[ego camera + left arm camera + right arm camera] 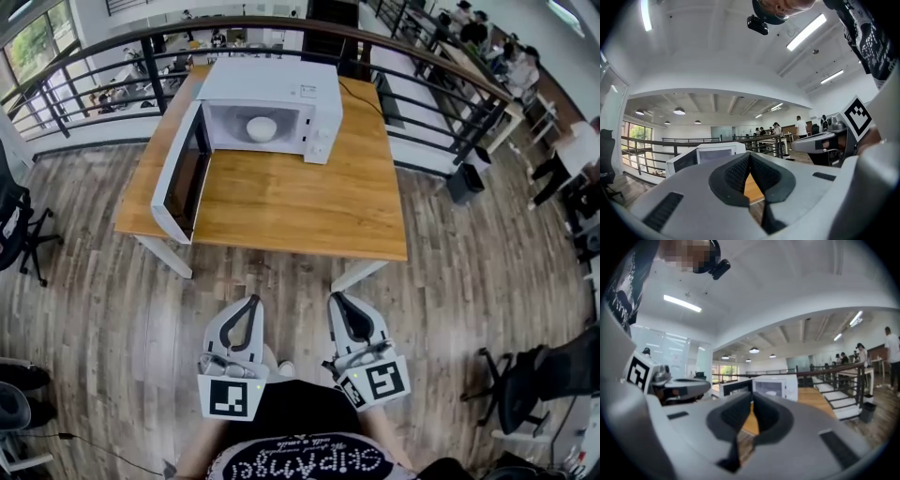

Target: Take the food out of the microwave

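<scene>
Fingers: left fingers (736, 173) are pressed together with nothing between them; right fingers (766, 416) are likewise together and empty.
Grippers: left gripper (251, 305) and right gripper (337, 302) are held side by side, level, both pointing at the surface (281, 211) from over the floor, short of its near edge.
Food: a white round dish (262, 127) sits in the middle of the microwave (281, 89) cavity, untouched.
Microwave: it stands against the far edge of the surface, nearer the far left corner, with its opening facing the near edge.
Door: the microwave door (183, 178) is swung wide open and runs along the left edge toward the near left corner.
Key relation: the dish lies straight ahead of the fingers, well apart from them, across the whole depth of the surface. It is almost in line with the left gripper, and the right gripper stands off to its right. Being round, it has no long axis to line up with.
Nearer hand: the left, by a little, though the open door stands close beside its path.
Step in hand: probably the approach; nothing is gripped yet.
Next move calls for: fingers parted before they enter the cavity, then a level reach to the dish's rim.
Risk: clipping the door or the cavity frame, or tipping the dish on the way out.
</scene>
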